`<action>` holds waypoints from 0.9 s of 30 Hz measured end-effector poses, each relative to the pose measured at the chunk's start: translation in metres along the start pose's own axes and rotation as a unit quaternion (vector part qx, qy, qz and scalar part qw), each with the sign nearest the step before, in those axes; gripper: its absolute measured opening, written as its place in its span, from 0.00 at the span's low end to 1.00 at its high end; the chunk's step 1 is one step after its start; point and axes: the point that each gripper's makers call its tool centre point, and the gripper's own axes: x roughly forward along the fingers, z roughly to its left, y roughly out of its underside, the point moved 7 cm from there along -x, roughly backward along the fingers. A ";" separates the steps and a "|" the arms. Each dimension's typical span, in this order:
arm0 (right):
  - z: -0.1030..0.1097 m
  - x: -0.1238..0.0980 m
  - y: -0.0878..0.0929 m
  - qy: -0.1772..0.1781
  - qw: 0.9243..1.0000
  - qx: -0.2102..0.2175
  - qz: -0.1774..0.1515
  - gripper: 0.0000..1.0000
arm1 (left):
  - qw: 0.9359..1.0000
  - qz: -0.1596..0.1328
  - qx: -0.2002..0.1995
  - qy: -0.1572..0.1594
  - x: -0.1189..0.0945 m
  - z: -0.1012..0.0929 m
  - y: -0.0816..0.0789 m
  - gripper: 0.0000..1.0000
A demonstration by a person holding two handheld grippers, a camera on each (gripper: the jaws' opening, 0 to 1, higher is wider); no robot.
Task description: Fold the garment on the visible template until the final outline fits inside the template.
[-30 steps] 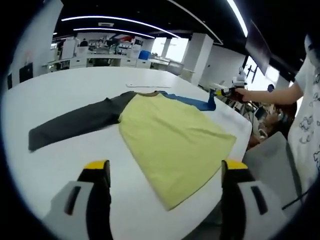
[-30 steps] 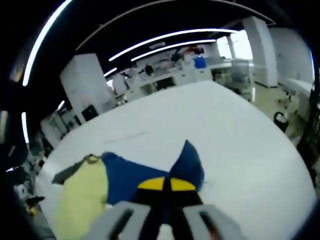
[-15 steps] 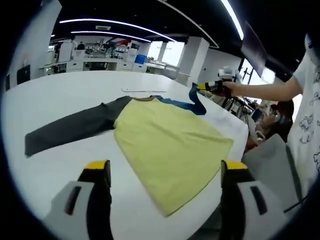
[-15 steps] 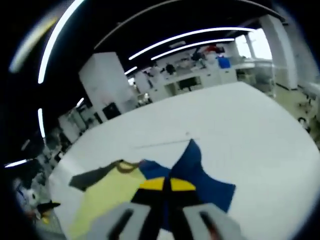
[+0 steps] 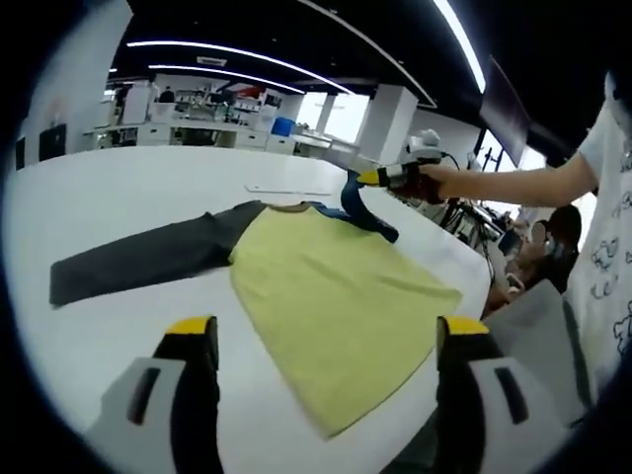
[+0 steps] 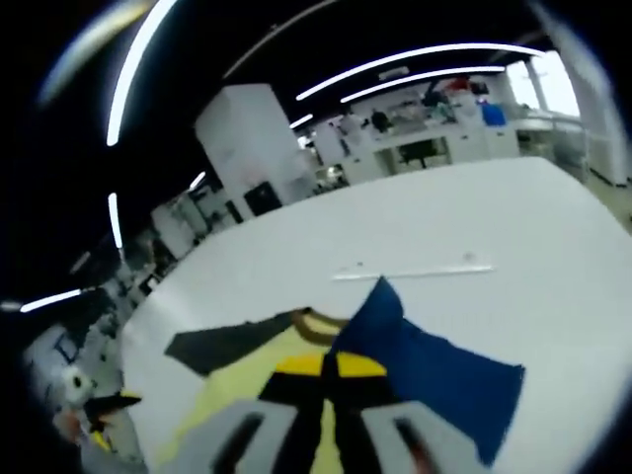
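We had the right gripper [image 6: 323,367] clamped on the blue sleeve [image 6: 434,370], lifting it over the shirt [image 5: 336,306] on the white table [image 5: 118,197], left gripper [image 5: 326,341] apart; folding barely begun.

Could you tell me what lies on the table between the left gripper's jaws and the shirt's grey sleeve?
Only bare white table; the left gripper view shows nothing between the left gripper and the grey sleeve.

Open-plan lab: equipment benches [image 5: 197,133], strip ceiling lights [image 5: 217,47].
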 end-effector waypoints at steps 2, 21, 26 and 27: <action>0.006 0.011 -0.002 -0.007 1.000 -0.007 0.008 0.00 | 1.000 0.000 0.004 0.000 0.002 -0.001 -0.001 0.89; 0.096 0.057 -0.004 -0.093 0.994 -0.049 0.036 0.00 | 1.000 -0.009 0.003 0.007 0.009 -0.008 -0.001 0.87; 0.119 0.069 -0.002 -0.115 0.991 -0.059 0.042 0.00 | 1.000 -0.009 0.006 0.009 0.012 -0.012 -0.003 0.87; 0.124 0.071 -0.001 -0.118 0.990 -0.063 0.043 0.00 | 1.000 -0.010 0.005 0.009 0.012 -0.012 -0.003 0.87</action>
